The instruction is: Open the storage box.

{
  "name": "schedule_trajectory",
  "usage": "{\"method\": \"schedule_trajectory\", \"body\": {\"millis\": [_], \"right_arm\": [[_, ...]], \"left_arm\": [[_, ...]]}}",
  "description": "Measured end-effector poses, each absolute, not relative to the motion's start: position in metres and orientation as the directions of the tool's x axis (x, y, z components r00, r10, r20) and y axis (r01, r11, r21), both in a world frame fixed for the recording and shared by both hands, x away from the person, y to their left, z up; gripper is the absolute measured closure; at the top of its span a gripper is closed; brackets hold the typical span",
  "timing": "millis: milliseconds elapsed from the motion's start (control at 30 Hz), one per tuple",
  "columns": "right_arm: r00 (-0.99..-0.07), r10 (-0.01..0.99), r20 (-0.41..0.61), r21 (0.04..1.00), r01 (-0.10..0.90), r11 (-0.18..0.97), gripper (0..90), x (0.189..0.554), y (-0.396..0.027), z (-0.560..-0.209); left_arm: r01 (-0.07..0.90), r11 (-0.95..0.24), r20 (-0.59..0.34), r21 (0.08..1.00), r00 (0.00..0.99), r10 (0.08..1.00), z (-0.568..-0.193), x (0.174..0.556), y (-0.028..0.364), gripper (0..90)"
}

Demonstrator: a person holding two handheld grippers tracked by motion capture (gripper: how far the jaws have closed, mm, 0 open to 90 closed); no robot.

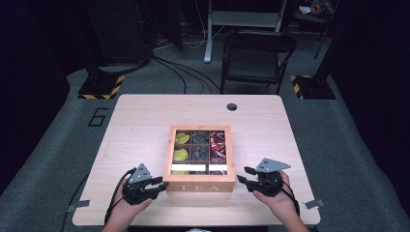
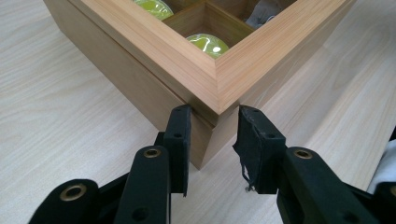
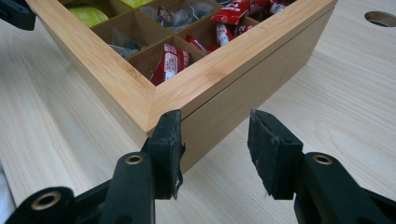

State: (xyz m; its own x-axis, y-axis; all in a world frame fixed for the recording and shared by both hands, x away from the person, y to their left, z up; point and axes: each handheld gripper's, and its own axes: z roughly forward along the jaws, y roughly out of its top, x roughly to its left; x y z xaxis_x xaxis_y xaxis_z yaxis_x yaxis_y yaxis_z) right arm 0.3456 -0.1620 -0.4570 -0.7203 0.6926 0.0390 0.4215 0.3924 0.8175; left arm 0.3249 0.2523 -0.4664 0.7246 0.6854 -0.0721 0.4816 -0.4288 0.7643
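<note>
The tea box sits at the near middle of the surface. Left claw pinches its near-left corner; right claw straddles the near-right corner, one pad touching, the other apart. A chair stands beyond.

Room: dark around the edges, only the table is properly lit, from overhead.
Glare: white strips on the tea box lid.
High view: soft, low-res.
Gripper views: bright, even, soft shadows; near jaws slightly blurry, wood grain sharp.
</note>
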Motion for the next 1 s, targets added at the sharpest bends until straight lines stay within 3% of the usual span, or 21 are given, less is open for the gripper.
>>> {"method": "schedule_trajectory", "body": {"millis": [567,1000], "right_arm": [[-0.753,0.657,0.036,0.813,0.405,0.419,55.8,0.343,-0.159,-0.458],[-0.781,0.617,0.094,0.815,0.417,0.403,55.9,0.341,-0.153,-0.458]], "left_arm": [[0.502,-0.403,-0.106,0.765,0.716,0.690,-0.455,0.327,0.253,65.9],[0.503,-0.397,-0.114,0.768,0.717,0.688,-0.439,0.331,0.253,66.5]]}}
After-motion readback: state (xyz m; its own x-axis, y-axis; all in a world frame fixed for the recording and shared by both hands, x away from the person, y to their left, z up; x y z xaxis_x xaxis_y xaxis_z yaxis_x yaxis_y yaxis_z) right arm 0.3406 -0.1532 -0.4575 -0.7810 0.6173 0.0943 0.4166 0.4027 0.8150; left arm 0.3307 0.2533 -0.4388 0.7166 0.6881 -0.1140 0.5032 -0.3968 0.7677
